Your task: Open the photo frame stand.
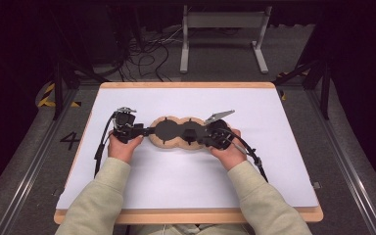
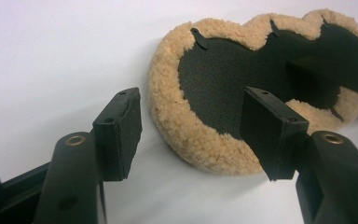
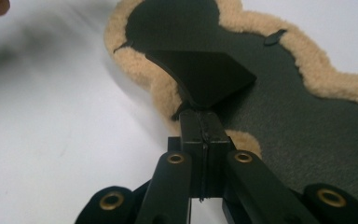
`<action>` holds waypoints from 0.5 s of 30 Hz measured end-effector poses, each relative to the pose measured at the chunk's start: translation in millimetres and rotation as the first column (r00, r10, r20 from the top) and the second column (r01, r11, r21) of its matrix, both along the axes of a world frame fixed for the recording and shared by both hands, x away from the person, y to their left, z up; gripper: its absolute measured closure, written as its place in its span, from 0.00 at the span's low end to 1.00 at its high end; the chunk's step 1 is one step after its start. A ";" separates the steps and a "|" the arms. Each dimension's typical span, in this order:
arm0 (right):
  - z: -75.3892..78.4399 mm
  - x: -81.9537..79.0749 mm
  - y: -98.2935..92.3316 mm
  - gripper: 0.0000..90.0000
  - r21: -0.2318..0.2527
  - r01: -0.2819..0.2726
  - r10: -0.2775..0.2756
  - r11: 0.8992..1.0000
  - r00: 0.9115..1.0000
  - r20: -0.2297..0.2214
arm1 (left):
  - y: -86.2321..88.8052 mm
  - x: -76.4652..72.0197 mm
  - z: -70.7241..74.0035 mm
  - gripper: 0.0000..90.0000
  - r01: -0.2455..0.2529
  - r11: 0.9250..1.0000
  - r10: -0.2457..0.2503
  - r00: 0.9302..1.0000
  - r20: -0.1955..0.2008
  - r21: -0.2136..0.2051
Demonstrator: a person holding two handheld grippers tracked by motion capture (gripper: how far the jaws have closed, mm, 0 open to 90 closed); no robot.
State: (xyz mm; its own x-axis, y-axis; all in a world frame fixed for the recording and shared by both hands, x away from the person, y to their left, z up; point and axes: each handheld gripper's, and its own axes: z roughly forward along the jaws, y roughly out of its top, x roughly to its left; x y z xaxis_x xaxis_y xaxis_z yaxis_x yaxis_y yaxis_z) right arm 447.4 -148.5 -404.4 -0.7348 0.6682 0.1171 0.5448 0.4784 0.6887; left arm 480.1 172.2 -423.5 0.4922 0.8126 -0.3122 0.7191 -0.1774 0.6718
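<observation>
Right gripper view: the right gripper (image 3: 200, 135) is seen with its jaws pressed together on a dark flap (image 3: 203, 77) of the fleece-edged pad (image 3: 279, 102), the flap lifted off the pad's black inner surface and pinched right at its narrow end. In the left gripper view, the left gripper (image 2: 196, 135) is held with its jaws spread wide, the rounded end of the pad (image 2: 200, 135) lying between and just beyond them, nothing gripped; one pad face is seen just beside the tan fleece rim, the other over the black inner surface. Seen from the high view, the pad (image 1: 169, 143) is laid flat near the middle of the white table surface (image 1: 176, 186), its wavy tan border facing up around the black centre. The left gripper (image 1: 147, 131) is set at its left end, the right gripper (image 1: 200, 134) at its right end, each held in a hand, with pale sleeves coming in from the bottom edge.
</observation>
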 end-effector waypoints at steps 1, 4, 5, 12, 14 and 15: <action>2.4 1.2 0.8 1.00 -0.002 0.006 -0.006 1.000 1.000 0.002 | -0.1 -0.1 -0.4 0.44 -0.001 1.000 0.001 1.000 0.000 0.002; 3.0 2.0 0.7 1.00 0.000 0.006 -0.006 1.000 1.000 0.002 | -0.1 -0.2 -1.0 0.44 -0.002 1.000 0.002 1.000 -0.004 0.000; 2.7 1.9 0.6 1.00 0.000 0.006 -0.006 1.000 1.000 0.002 | -0.1 -0.1 -1.1 0.44 -0.002 1.000 0.002 1.000 -0.005 0.000; 3.8 -1.7 -5.0 0.97 -0.015 -0.001 0.001 1.000 1.000 -0.001 | 0.6 0.4 -1.7 0.45 0.002 1.000 -0.002 1.000 -0.006 -0.001; 7.3 -2.4 -11.6 0.94 -0.010 0.006 -0.006 1.000 1.000 0.003 | 1.1 0.7 -1.6 0.47 -0.001 1.000 0.001 1.000 -0.006 -0.005; 10.5 -2.4 -17.9 0.93 0.001 0.017 -0.017 1.000 1.000 0.005 | 2.1 1.5 -1.6 0.48 -0.007 1.000 0.007 1.000 -0.010 -0.016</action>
State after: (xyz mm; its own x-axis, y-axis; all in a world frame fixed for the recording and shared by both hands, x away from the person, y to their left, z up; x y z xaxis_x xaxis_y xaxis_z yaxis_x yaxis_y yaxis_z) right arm 445.0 -166.4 -393.9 -0.7238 0.6806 0.1135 0.5492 0.4687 0.6918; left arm 481.5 174.3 -425.1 0.4834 0.8108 -0.3299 0.7271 -0.1620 0.6672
